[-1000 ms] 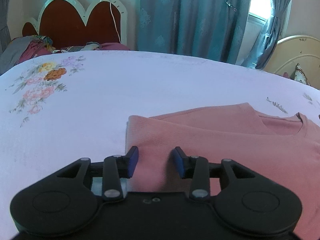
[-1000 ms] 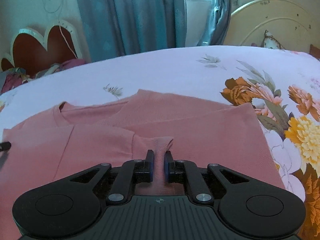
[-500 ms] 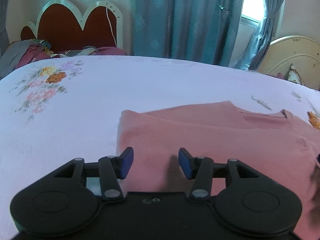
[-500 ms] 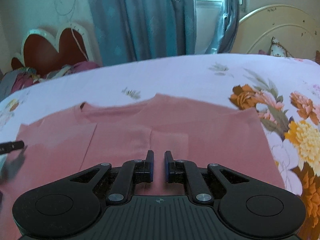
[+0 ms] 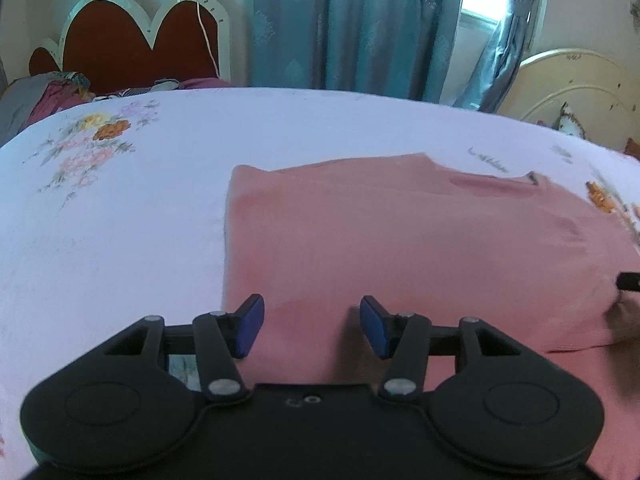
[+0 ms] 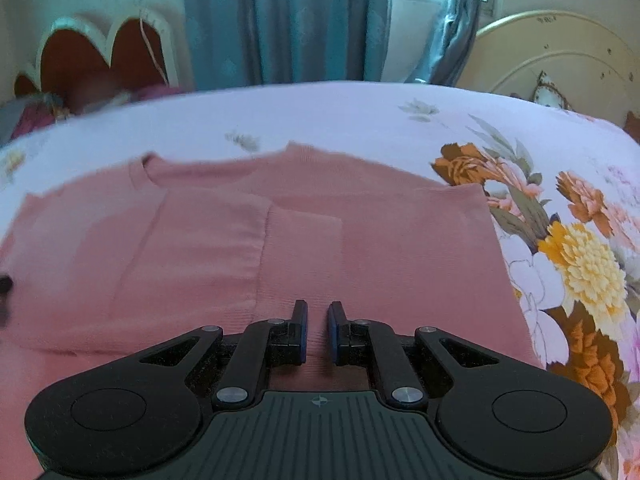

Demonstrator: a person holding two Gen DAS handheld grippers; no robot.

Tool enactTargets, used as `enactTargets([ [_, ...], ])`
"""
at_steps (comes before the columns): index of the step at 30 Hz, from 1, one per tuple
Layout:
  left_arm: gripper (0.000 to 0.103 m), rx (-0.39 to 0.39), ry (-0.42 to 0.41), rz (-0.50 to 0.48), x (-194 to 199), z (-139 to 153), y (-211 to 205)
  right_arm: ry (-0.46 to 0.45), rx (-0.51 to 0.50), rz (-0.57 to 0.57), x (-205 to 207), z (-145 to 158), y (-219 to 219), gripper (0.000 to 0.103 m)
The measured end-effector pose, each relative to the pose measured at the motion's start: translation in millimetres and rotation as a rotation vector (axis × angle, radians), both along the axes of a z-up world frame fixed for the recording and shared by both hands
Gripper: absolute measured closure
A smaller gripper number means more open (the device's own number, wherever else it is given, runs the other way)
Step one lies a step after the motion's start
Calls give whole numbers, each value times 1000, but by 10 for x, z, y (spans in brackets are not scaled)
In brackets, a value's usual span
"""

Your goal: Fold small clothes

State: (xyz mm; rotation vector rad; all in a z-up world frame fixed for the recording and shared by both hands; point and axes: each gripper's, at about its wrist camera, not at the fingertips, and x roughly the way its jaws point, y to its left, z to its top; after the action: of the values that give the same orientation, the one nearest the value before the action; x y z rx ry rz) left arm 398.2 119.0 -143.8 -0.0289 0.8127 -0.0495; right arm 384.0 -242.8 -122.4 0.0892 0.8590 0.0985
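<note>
A pink top (image 5: 400,240) is laid flat on a flowered bedsheet (image 5: 140,208), with two grippers held just above its near edge.

The left gripper (image 5: 311,326) is seen over the top's near left corner; its blue-padded jaws have just been opening and are spread apart, with nothing pinched between them. The right gripper (image 6: 317,332) is held over the near middle of the top, its jaws drawn almost together with only a thin slit left and no cloth caught in it. Both sleeves are folded inward across the front. Teal curtains (image 6: 288,20) and a red scalloped headboard (image 5: 132,36) are seen at the far side.
</note>
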Motion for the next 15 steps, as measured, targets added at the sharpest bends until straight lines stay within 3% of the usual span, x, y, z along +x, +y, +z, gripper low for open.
enactTargets([
  [8,49,14,30,-30,-151,-90,-138,4,1,43,22,-21,212,95],
  [15,48,40,28,-27,-219,-117,-146,31,-15,59,-34,-113,29,95],
])
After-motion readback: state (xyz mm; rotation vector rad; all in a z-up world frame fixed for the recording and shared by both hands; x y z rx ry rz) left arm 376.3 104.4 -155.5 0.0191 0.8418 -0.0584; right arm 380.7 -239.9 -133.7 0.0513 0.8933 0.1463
